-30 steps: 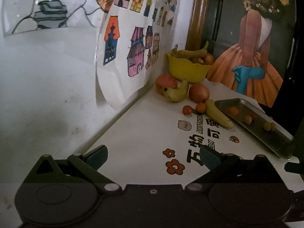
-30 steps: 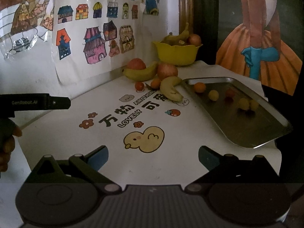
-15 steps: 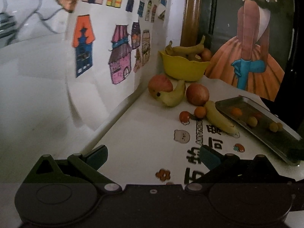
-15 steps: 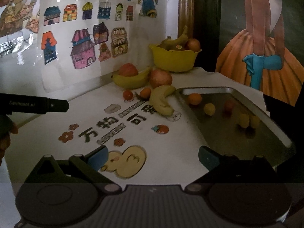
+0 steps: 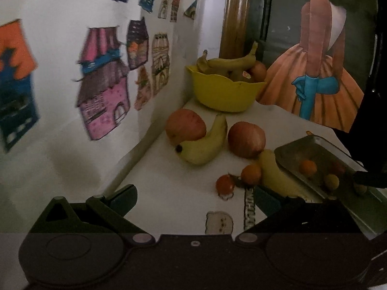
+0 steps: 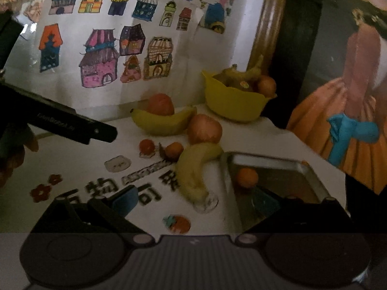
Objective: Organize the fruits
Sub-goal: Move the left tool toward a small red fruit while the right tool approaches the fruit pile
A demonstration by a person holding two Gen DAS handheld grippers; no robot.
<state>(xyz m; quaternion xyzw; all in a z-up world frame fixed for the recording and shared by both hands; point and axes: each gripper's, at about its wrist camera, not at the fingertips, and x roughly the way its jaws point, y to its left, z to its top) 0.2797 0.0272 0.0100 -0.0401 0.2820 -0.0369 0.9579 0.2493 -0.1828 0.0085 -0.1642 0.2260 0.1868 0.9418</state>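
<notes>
Yellow bowl (image 5: 226, 91) and loose fruit fill more of our left wrist view than half a second ago; the printed flower once between the fingers has dropped out of frame. Our left gripper (image 5: 194, 194) hangs above the white tabletop (image 5: 169, 193) with jaws wide apart, holding nothing. Ahead of it lie the curved banana (image 5: 205, 145) against one apple (image 5: 185, 126), the second apple (image 5: 246, 139) to its right, and two small oranges (image 5: 251, 174) just ahead of the right fingertip. The metal tray (image 5: 314, 149) sits forward-right.

In the right wrist view the duck print has gone and the tray (image 6: 312, 176) edge has slid under the right finger. Our right gripper (image 6: 196, 201) is likewise spread and empty, level over the table, with the near banana (image 6: 193, 169) straight ahead between the fingers. The left gripper's body (image 6: 72, 123) pokes in far left.
</notes>
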